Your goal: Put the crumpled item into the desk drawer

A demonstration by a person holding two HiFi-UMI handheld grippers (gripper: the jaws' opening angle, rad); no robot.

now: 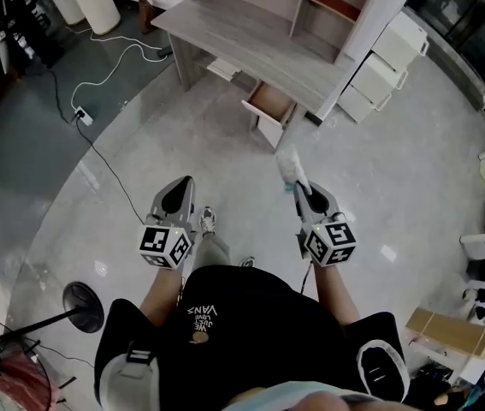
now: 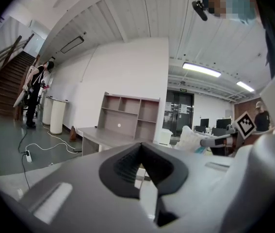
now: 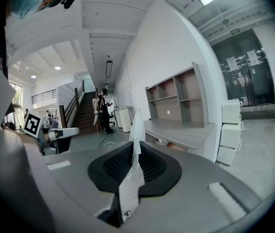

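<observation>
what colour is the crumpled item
The crumpled item is white, clearest in the right gripper view.

The scene is viewed from above by the head camera, aimed steeply down over the left gripper (image 1: 182, 185) and right gripper (image 1: 298, 188) toward the desk (image 1: 251, 45), which is seen well ahead at the frame's top. Each gripper camera is set low behind its own jaws and faced level at that desk from afar. The desk's shelf unit (image 2: 130, 113) and the white drawer cabinet (image 3: 231, 125) are shared by all three views. Each gripper is caught at the edge of the other's view.
</observation>
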